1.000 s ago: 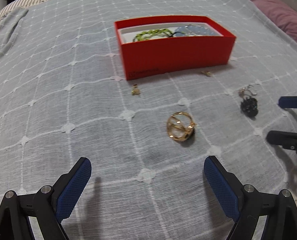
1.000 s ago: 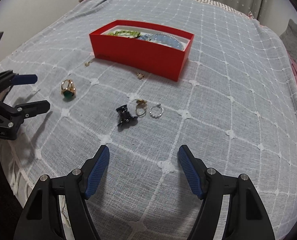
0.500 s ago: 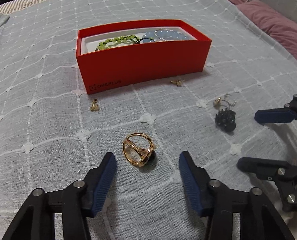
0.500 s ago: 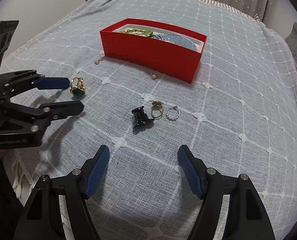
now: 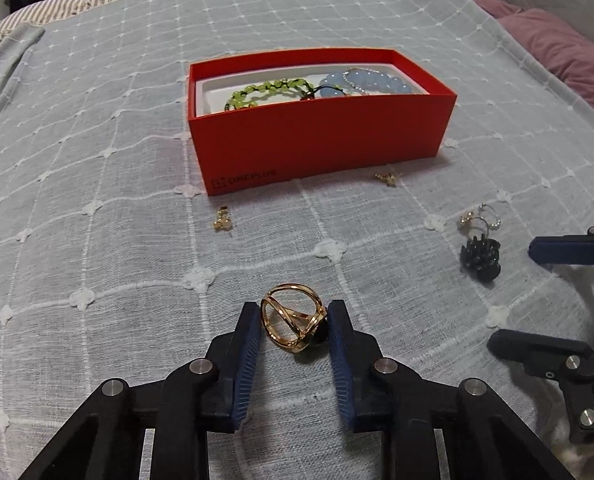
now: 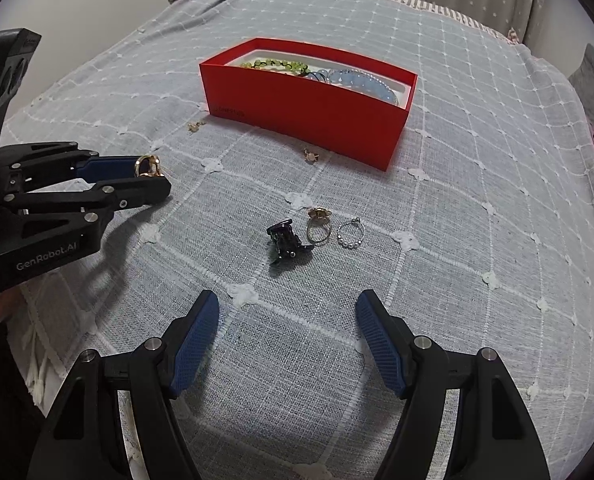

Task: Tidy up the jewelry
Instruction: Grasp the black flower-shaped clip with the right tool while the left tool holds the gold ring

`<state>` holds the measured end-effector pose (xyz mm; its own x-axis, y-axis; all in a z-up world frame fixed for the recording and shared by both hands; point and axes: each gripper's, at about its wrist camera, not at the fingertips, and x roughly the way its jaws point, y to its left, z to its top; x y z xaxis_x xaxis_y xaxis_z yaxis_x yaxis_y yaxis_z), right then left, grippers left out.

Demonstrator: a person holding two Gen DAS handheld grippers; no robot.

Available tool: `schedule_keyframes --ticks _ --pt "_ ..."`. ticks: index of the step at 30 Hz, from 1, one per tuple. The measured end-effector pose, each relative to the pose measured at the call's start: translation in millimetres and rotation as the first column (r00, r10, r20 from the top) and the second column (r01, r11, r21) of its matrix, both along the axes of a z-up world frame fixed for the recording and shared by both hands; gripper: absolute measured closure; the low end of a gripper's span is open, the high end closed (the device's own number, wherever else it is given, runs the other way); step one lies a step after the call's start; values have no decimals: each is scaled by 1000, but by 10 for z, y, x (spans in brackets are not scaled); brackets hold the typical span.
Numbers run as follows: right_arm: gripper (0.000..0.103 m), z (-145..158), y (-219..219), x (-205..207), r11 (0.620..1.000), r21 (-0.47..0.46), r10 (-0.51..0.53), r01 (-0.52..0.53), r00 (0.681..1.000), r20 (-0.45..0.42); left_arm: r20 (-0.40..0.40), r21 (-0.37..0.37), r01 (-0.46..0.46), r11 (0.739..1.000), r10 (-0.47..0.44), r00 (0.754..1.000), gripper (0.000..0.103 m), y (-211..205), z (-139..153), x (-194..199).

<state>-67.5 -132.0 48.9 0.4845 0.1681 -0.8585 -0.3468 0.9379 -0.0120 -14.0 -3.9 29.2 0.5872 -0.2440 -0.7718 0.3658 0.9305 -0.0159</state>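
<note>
Left gripper (image 5: 294, 326) jaws closed on the gold ring (image 5: 293, 327), low over the bedspread (image 5: 97, 240); lift squarely toward the box (image 5: 321, 148). Right gripper (image 6: 287, 334) jaws open, idle.

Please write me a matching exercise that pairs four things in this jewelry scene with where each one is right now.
Things:
1. gold ring
2. green bracelet
3. black clip
4. right claw

Places or states:
A. lying in the red box
B. open, above the bedspread, holding nothing
C. between the pads of the left claw
D. on the bedspread, beside two small rings

Pairs: 1-C, 2-A, 3-D, 4-B
</note>
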Motion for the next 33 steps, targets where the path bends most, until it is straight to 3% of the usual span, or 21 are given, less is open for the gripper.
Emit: schedule_keyframes --ticks 13,22,28,33 --pt "33 2 125 135 999 31 -35 35 999 -13 -9 7 -25 1000 25 1000 75 167 6 -39" --pt "55 0 235 200 999 11 -38 38 999 5 -6 8 -21 1000 21 1000 75 173 25 -58" --pt "77 -4 295 219 1000 1 -18 18 1000 13 -8 3 -22 1000 22 1000 75 175 31 -66" --pt "78 2 310 206 1000 -8 -14 14 1000 22 -10 4 -23 1000 23 1000 75 171 30 -67"
